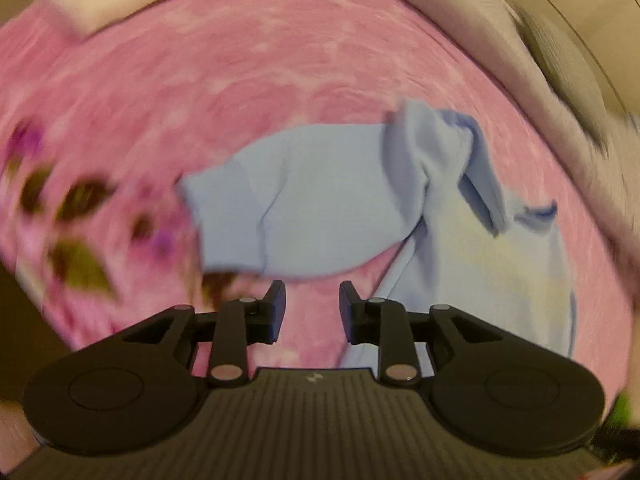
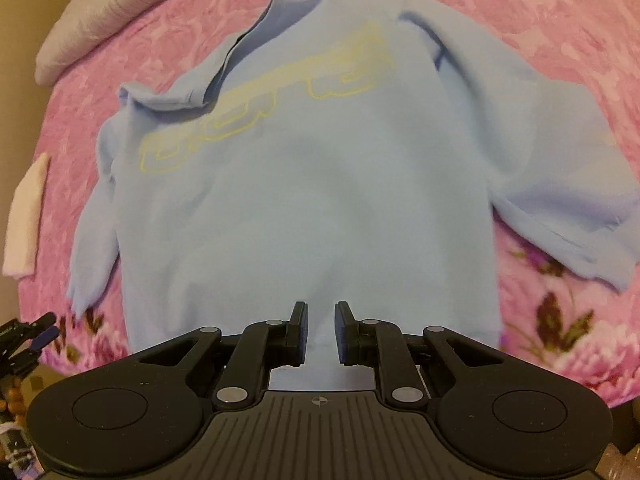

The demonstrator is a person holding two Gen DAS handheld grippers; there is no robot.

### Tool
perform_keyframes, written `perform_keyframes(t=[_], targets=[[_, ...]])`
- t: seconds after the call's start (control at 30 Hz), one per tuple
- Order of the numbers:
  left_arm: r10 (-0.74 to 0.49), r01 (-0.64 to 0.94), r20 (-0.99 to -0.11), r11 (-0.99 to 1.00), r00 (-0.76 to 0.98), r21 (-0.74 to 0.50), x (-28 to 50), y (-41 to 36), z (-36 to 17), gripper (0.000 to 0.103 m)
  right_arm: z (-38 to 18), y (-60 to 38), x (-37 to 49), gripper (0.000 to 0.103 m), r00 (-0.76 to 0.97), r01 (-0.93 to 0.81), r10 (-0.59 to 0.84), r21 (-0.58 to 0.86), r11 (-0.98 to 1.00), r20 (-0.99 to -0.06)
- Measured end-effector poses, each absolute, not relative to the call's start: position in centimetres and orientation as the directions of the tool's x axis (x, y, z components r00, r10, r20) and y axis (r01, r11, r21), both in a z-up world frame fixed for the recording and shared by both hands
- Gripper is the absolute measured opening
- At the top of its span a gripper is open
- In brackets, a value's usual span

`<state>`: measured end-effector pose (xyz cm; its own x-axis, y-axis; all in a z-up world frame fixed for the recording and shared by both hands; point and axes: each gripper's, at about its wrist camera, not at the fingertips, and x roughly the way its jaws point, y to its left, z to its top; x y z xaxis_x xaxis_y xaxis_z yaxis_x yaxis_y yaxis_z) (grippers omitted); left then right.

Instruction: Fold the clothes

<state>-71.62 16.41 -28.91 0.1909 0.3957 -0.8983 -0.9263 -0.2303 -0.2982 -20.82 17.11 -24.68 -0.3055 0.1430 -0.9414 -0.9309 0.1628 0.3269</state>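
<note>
Blue sweatshirt (image 2: 304, 208) spread flat on pink bedspread (image 2: 520, 12), no folds yet
Left gripper (image 1: 312, 308) & right gripper (image 2: 320, 332) both released, empty; sleeves + body left to do

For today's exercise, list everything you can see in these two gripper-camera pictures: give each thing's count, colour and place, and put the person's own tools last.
T-shirt: one, light blue with pale yellow lettering, spread on the bedspread, one sleeve bunched up.
Bedspread: one, pink with dark leaf and flower prints, covering the bed under the T-shirt.
Pillow: one, whitish, at the far edge of the bed.
Folded cloth: one, white, on the bedspread beside the T-shirt, apart from it.
Left hand-held gripper: one, black, above the bedspread near the sleeve, open, nothing between its jaws.
Right hand-held gripper: one, black, over the T-shirt's hem, slightly open, holding nothing.
</note>
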Motion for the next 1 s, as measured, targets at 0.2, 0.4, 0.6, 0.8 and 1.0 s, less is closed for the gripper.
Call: perform_keyframes(t=[0.2,0.4,0.6,0.8,1.0], targets=[[0.387,-0.947,-0.869,0.033,0.307,-0.320,-67.2,23.9,-27.8,0.024,-24.6,20.6,-23.0,0.015,-0.268,-0.932,0.209,0.308,0.192,-0.941],[0.355,-0.920,-0.853,0.226,0.383,-0.319,-61.2,29.6,-28.3,0.024,-25.4,25.2,-23.0,0.015,-0.222,-0.954,0.228,0.259,0.151,-0.948],[0.340,-0.894,-0.853,0.357,0.396,-0.273,-57.0,34.5,-30.3,0.024,-28.2,31.8,-21.0,0.015,-0.169,-0.984,0.271,0.176,0.000,-0.947],[0.358,-0.893,-0.854,0.386,0.377,-0.233,-54.8,38.3,-32.5,0.024,-31.3,38.3,-17.9,0.016,-0.159,-0.986,0.372,0.126,-0.111,-0.914],[0.377,-0.885,-0.856,0.430,0.354,-0.177,-54.1,40.5,-33.2,0.024,-34.1,44.2,-15.7,0.016,-0.142,-0.980,0.415,0.068,-0.188,-0.899]])
